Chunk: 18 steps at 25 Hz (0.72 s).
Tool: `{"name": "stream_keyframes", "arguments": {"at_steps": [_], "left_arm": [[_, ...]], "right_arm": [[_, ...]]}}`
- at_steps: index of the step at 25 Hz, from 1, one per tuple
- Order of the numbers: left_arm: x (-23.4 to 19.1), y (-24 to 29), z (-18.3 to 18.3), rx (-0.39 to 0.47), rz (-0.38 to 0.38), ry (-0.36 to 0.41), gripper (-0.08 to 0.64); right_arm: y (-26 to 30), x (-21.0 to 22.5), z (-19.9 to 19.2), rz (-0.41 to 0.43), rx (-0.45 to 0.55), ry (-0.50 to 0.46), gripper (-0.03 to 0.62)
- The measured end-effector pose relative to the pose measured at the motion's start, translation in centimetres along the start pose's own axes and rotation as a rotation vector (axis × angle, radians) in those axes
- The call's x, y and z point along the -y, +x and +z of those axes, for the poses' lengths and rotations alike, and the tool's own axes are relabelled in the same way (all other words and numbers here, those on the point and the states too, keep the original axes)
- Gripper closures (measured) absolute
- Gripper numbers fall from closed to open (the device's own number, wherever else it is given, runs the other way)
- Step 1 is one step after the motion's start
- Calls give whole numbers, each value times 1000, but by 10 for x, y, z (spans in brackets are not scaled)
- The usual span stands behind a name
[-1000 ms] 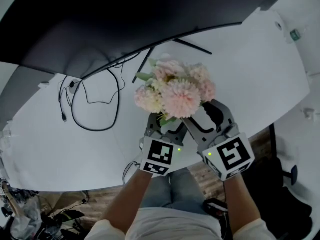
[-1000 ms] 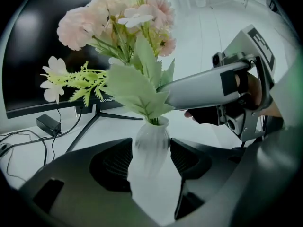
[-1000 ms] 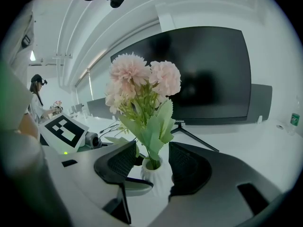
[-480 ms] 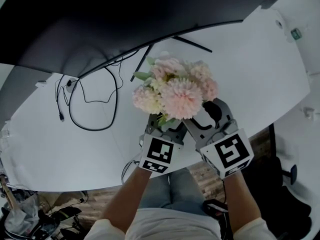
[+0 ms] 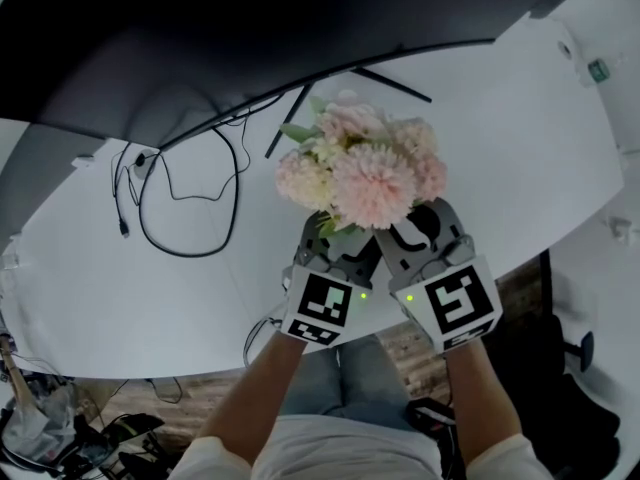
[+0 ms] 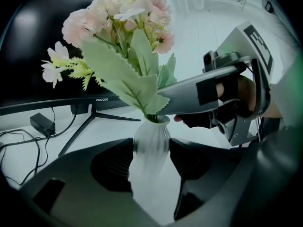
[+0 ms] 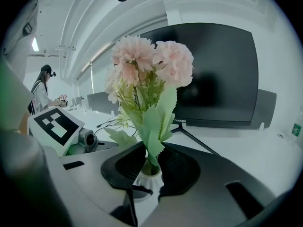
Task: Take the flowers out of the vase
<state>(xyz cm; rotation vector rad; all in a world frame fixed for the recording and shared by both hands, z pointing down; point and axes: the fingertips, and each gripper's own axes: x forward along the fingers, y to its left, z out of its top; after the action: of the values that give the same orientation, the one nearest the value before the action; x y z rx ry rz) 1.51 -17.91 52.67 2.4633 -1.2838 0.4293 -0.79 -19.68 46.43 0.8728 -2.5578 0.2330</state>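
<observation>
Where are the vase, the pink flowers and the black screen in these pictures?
vase (image 6: 149,146), left gripper view, its ribbed white body.
pink flowers (image 5: 372,183), head view, the biggest bloom.
black screen (image 7: 222,74), right gripper view, its dark panel.

white desk (image 5: 520,148), black monitor (image 5: 250,28), wood floor (image 5: 518,286)

1. i read this as an office: a wide monitor (image 7: 208,74) stands on a long white surface (image 5: 520,148).
2. loose cables (image 5: 190,208) trail beside it.
3. a person (image 7: 40,91) is in the open room beyond.
</observation>
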Motion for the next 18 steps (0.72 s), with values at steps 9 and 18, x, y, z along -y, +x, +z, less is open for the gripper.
{"name": "stream_keyframes", "arguments": {"at_steps": [9,18], "left_arm": [[-1,1,0,-2,-2,-1,313],[-2,2,-2,-16,-8,0,313]], "right_arm": [[-2,4,3,-13,15,17,514],[-7,8,15,-28,53,49,517]]}}
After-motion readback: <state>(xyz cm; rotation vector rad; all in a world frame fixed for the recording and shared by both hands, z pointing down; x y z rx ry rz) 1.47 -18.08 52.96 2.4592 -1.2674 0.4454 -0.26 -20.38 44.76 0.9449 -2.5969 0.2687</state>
